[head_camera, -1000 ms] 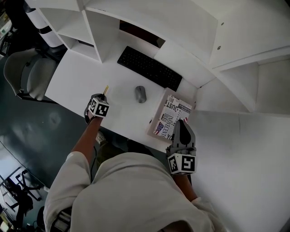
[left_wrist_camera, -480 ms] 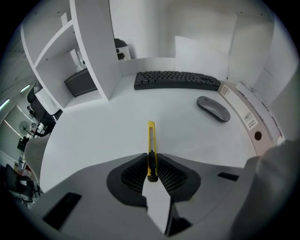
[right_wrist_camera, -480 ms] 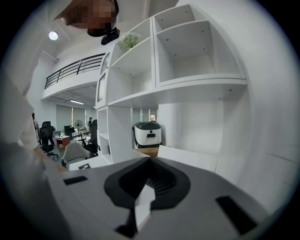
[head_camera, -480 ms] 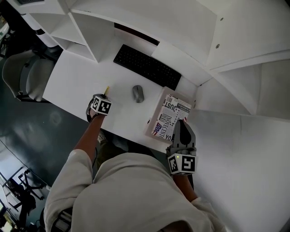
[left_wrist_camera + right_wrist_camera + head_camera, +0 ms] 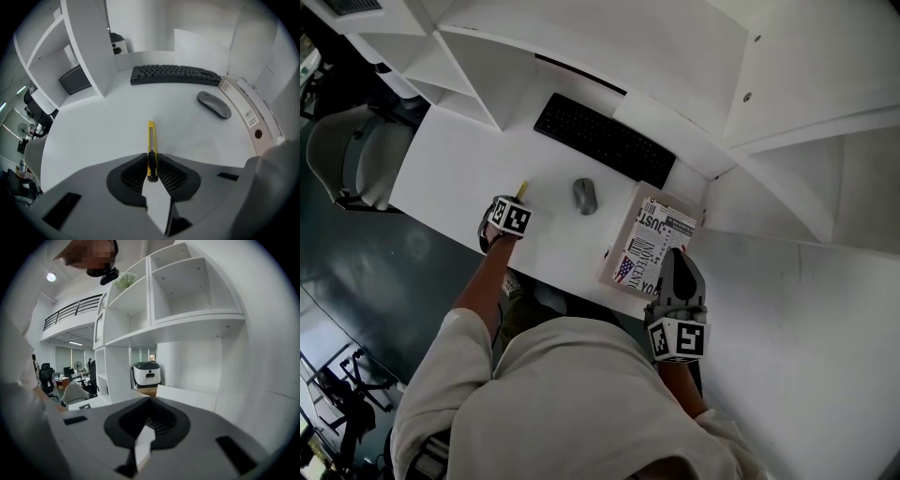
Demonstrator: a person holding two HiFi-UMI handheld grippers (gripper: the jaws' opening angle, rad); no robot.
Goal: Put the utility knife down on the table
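The utility knife [image 5: 151,138] is slim and yellow with a black slider. My left gripper [image 5: 151,158] is shut on its rear end, and its front end sticks out over the white table [image 5: 103,136]. In the head view the left gripper [image 5: 510,212] points steeply down near the table's front left, with the knife's tip [image 5: 522,187] showing beyond the marker cube. Whether the knife touches the tabletop I cannot tell. My right gripper [image 5: 676,259] hovers over the book's near edge, with its pads [image 5: 159,416] closed together and nothing between them.
A black keyboard [image 5: 605,141] lies at the back of the table and a grey mouse [image 5: 585,195] sits in the middle. A printed book [image 5: 652,239] lies at the right. White shelves [image 5: 478,56] rise behind, and a grey chair [image 5: 352,155] stands off the left edge.
My left gripper has sunk a little toward the tabletop, still holding the knife. The right gripper has shifted only slightly.
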